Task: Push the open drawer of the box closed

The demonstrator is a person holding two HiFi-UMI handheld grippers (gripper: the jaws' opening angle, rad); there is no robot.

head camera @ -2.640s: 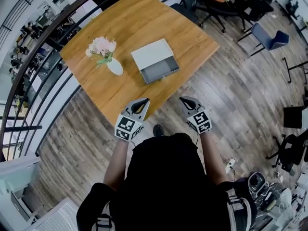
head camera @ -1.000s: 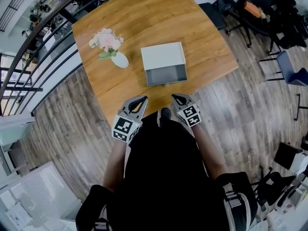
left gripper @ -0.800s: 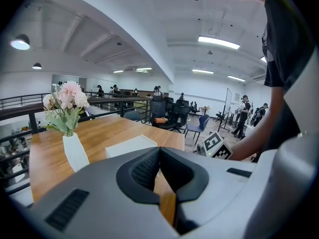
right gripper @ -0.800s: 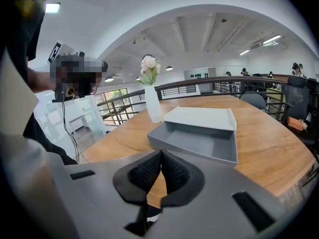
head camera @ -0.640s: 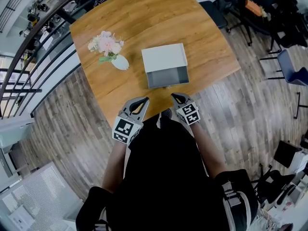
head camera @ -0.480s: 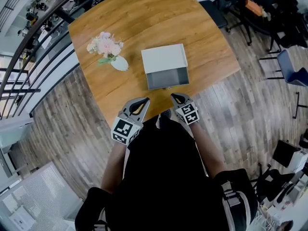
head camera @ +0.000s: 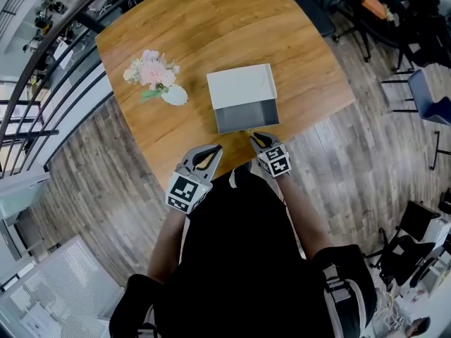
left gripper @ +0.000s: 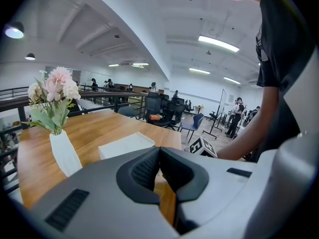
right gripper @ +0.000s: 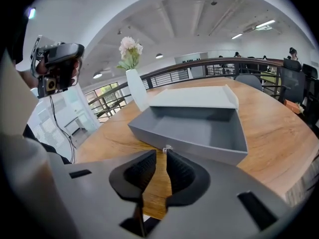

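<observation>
**Head view.** The table (head camera: 211, 20) carries a white box (head camera: 239, 84) near its 6 o'clock edge, and the grey drawer (head camera: 246, 115) is pulled out toward me at 6 o'clock. It is open and empty. A vase of flowers (head camera: 158, 83) stands well apart at the box's 9 o'clock, clear of any push path. The right tool (head camera: 258, 139) sits just off the drawer front, at its 6 o'clock. I judge it is placed there so a straight shove toward 12 o'clock will seat the drawer. The left tool (head camera: 210, 152) hangs back at 7 o'clock over the table edge and is not engaged.

**Left gripper view.** The left tool (left gripper: 159, 152) has its jaws drawn together with the tips meeting, and it holds nothing. The box (left gripper: 127, 144) and the vase (left gripper: 64, 153) lie beyond it at 11 o'clock, not in its line.

**Right gripper view.** The right tool (right gripper: 161, 156) is narrowed to a slit with nothing between the jaws. I judge this makes a blunt nose for pushing rather than gripping. The small knob (right gripper: 167, 147) on the drawer front sits just past the tips. I cannot confirm contact. The drawer (right gripper: 199, 128) faces the tool nearly square, so the closing push has not yet taken effect.
</observation>
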